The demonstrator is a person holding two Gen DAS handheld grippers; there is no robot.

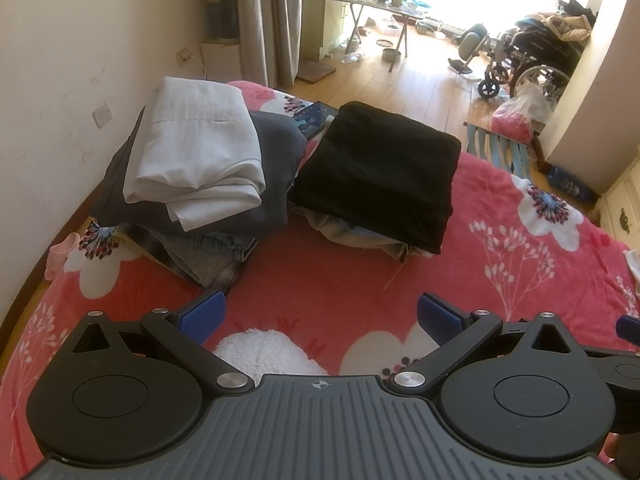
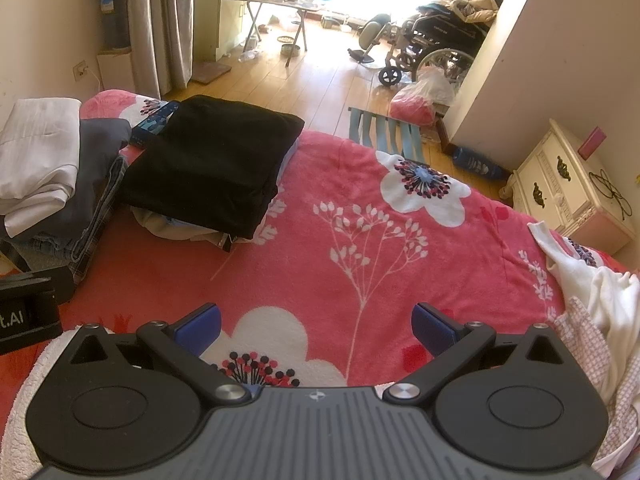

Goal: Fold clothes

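Observation:
Two stacks of folded clothes sit at the far side of the red flowered bedspread (image 1: 340,272). The left stack has a white folded garment (image 1: 196,152) on top of grey and plaid ones. The right stack is topped by a black folded garment (image 1: 380,168), also in the right wrist view (image 2: 212,164). My left gripper (image 1: 320,316) is open and empty above a white fluffy cloth (image 1: 268,352). My right gripper (image 2: 316,324) is open and empty above the bedspread (image 2: 360,240). Unfolded white and pink checked clothes (image 2: 600,312) lie at the right.
A phone (image 1: 316,116) lies between the stacks at the bed's far edge. Beyond the bed are a wooden floor, a wheelchair (image 2: 432,48), a folding table (image 2: 276,4), a blue slatted rack (image 2: 384,128) and a cream nightstand (image 2: 568,184). A wall runs along the left.

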